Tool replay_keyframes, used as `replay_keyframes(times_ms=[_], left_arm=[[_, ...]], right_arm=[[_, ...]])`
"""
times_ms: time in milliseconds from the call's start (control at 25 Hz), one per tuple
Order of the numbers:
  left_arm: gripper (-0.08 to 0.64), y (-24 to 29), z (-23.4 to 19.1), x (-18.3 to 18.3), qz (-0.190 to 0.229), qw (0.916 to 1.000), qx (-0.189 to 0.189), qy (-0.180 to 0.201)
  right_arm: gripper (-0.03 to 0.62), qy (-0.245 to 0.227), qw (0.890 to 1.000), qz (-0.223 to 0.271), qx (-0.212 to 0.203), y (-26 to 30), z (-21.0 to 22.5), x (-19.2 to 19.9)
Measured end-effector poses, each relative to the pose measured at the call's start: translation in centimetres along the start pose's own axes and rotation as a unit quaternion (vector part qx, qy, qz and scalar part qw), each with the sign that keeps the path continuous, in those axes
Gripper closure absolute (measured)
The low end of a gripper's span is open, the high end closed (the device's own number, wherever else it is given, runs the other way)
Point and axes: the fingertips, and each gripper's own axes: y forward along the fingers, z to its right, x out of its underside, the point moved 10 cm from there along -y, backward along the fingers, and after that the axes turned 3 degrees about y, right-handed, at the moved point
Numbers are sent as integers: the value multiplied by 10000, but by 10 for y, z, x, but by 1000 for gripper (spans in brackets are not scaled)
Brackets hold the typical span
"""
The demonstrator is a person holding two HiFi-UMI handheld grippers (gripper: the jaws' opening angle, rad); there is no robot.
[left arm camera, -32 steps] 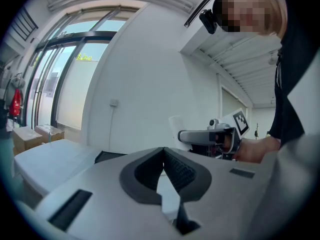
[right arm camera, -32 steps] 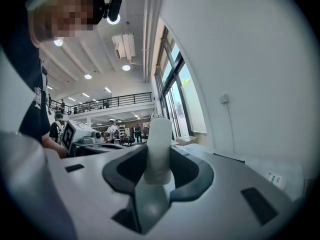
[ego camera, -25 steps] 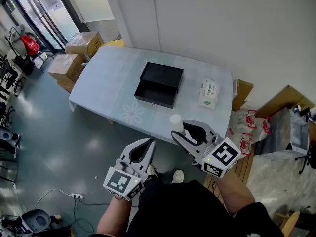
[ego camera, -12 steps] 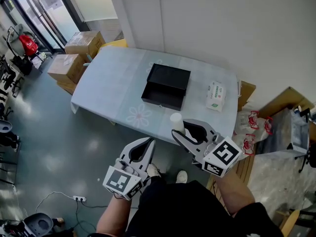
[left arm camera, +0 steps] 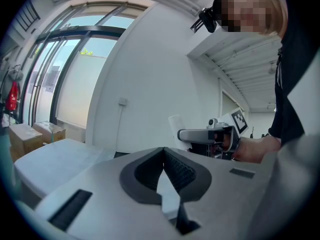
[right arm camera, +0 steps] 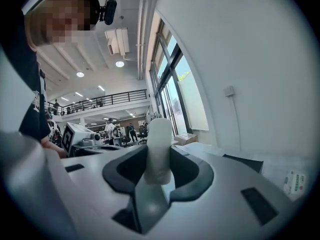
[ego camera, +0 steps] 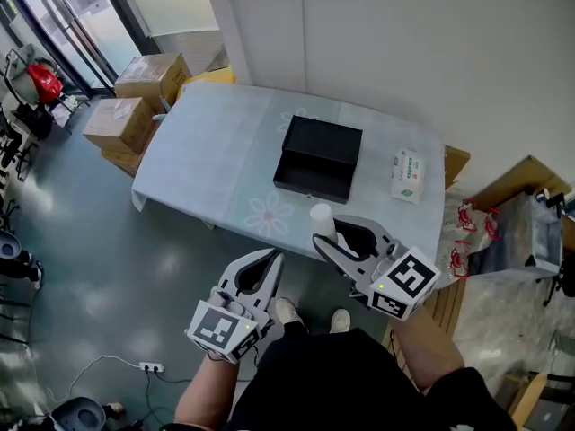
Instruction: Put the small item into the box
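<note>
My right gripper [ego camera: 325, 242] is shut on a small white cylinder [ego camera: 322, 223], held upright well short of the table. In the right gripper view the white cylinder [right arm camera: 159, 151] stands clamped between the jaws. The open black box [ego camera: 320, 158] lies on the pale blue table [ego camera: 216, 151], right of its middle; its dark edge [right arm camera: 243, 162] shows at the right of the right gripper view. My left gripper [ego camera: 269, 262] is shut with nothing in it, low and left of the right one. In the left gripper view its jaws [left arm camera: 164, 154] meet at the tips.
A white and green packet [ego camera: 407, 175] lies on the table right of the box. Cardboard boxes [ego camera: 135, 92] stand on the floor at the table's left end, and bags and cartons [ego camera: 485, 232] at its right. A white wall runs behind.
The table and box have slid right and slightly down in the head view as the camera shifted. Both grippers hold the same place in the frame.
</note>
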Motion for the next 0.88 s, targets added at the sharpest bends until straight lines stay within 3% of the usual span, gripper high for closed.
replay_keyframes(times_ms=[480,880], left_arm=[[552,-30,-73,4,77,9999,110,34],[552,-17,-93,9,-23,9998,167,-101]], right_arm=[[448,83,10000,-4,55,76,-22,5],[448,130,9998,-123,55,97,-13,10]])
